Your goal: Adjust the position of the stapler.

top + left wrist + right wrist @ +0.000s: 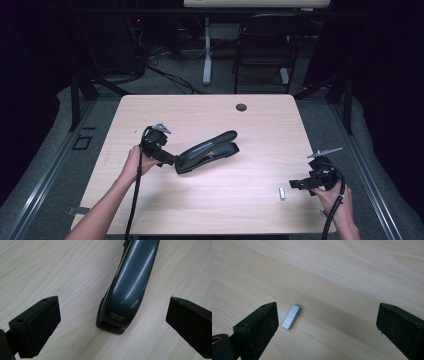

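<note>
A dark grey stapler (209,151) lies on the wooden table (210,115), its top arm raised. In the left gripper view its rear end (125,302) lies between my jaws, untouched. My left gripper (170,161) stands open at that rear end, held by the left hand. A small silver block of staples (282,193) lies near the front right of the table. In the right gripper view the staples (291,316) rest close to the left jaw, apart from it. My right gripper (296,185) is open just right of the staples.
A round black grommet (241,107) sits near the table's far edge. Beyond the table stand a dark chair (265,50) and a white desk leg (207,55), with cables on the floor. Bare wood lies between the stapler and the staples.
</note>
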`<state>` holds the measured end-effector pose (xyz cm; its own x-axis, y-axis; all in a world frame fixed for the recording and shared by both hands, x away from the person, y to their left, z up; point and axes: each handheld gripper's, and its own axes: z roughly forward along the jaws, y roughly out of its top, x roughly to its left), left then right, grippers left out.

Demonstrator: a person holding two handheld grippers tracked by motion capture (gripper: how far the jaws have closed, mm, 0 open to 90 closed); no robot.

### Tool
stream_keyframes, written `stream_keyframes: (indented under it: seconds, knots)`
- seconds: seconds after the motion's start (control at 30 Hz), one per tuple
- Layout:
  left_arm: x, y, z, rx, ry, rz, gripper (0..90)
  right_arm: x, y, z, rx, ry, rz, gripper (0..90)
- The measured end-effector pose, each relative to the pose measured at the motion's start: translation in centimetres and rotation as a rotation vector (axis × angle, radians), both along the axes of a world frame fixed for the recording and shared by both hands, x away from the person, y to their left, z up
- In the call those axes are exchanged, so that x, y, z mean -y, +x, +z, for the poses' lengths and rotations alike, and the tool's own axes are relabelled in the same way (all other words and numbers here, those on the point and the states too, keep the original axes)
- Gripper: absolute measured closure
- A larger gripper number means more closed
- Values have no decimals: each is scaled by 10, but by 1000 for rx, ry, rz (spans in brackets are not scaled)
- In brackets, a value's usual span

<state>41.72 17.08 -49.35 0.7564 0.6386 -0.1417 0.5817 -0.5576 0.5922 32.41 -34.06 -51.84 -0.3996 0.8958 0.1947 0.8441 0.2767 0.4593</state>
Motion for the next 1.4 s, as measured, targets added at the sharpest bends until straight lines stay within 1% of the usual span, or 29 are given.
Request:
stream_keyframes:
  seconds: [0.17,0.27,0.37,0.4,0.43,0.47,0.53,0.57,0.63,0.67,0.7,0.73,0.8,0.83,0.87,0.9,0.93,1.0,1.03,1.07,1.1,1.13,1.17,1.33,1.4]
  knots:
    - [10,1,-3,10,15,-20,0,-1,0,-1,1,-1,0,38]
    - [19,2,-6,1,32,-46,0,0,0,-1,-1,1,3,39]
    - [24,2,-9,-3,40,-57,3,0,0,-1,1,5,0,40]
    - [26,3,-11,-4,49,-67,3,0,0,-1,2,-5,2,40]
    - [28,3,-13,-3,51,-66,10,0,0,0,2,-6,1,40]
    - [30,3,-15,-3,61,-72,32,0,0,0,0,-6,-3,42]
    - [32,2,-18,-6,77,-85,42,0,0,0,0,-6,-3,43]
    - [33,1,-19,-4,83,-82,51,0,0,0,-4,0,-3,43]
    - [35,2,-22,-6,85,-89,121,1,0,0,-3,1,-1,45]
    - [36,2,-23,-1,89,-91,121,1,0,0,-3,1,-1,45]
    - [38,2,-24,3,88,-87,158,1,0,0,-2,6,-2,46]
    - [42,3,-26,0,91,-100,185,1,0,-1,2,5,-2,47]
    - [45,4,-26,5,97,-102,241,2,0,-1,-2,3,1,48]
    - [51,5,-28,3,106,-122,265,2,0,-1,-5,5,5,49]
    - [51,5,-28,3,106,-122,277,2,0,-1,-4,11,0,50]
    - [54,5,-30,4,118,-124,277,2,0,-1,-4,11,0,50]
    - [58,5,-31,18,143,-129,289,1,0,-1,-3,7,3,52]
    - [59,5,-31,23,146,-122,316,0,-1,-1,2,9,5,55]
    - [59,4,-31,35,160,-118,340,0,-1,0,1,9,8,56]
    - [59,4,-31,35,160,-118,367,0,-1,0,1,9,8,56]
    - [57,5,-30,47,164,-106,408,0,-1,0,-1,7,10,58]
    - [56,6,-31,43,154,-107,413,0,-1,0,-2,7,10,59]
    - [56,6,-31,43,154,-107,414,-1,-1,0,-3,-1,9,60]
    - [56,5,-31,48,153,-116,418,-1,-1,0,2,-4,6,66]
    - [56,5,-31,52,155,-121,421,-2,-1,0,-2,-2,10,67]
